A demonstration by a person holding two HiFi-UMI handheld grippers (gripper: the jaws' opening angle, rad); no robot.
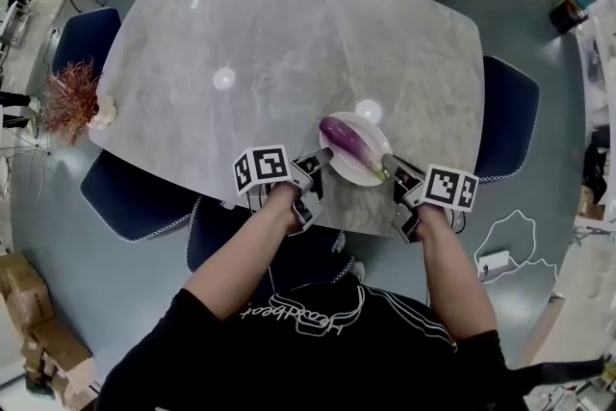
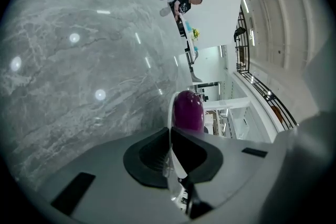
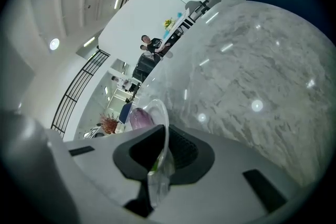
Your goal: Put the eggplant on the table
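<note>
Left gripper (image 1: 320, 159) is clamped on the thin rim of the plate (image 1: 353, 177), its jaws pinching the white edge between them. Right gripper (image 1: 393, 166) is clenched on the opposite rim, a glossy, slightly see-through sliver of plate wedged between its dark ribbed pads. The plate is shallow, round and smooth, sitting at the table's near edge towards the near right corner. On it lies the eggplant (image 1: 351, 141), shiny, purple and elongated, running from one gripper to the other. Its green stem end is mostly hidden by the right gripper, and from that side the body shows only as a pale purple blur through the plate wall. The table (image 1: 289, 43) is grey veined marble with rounded corners. Padded dark blue chairs (image 1: 508, 115) ring it, partly cut off beneath the top
</note>
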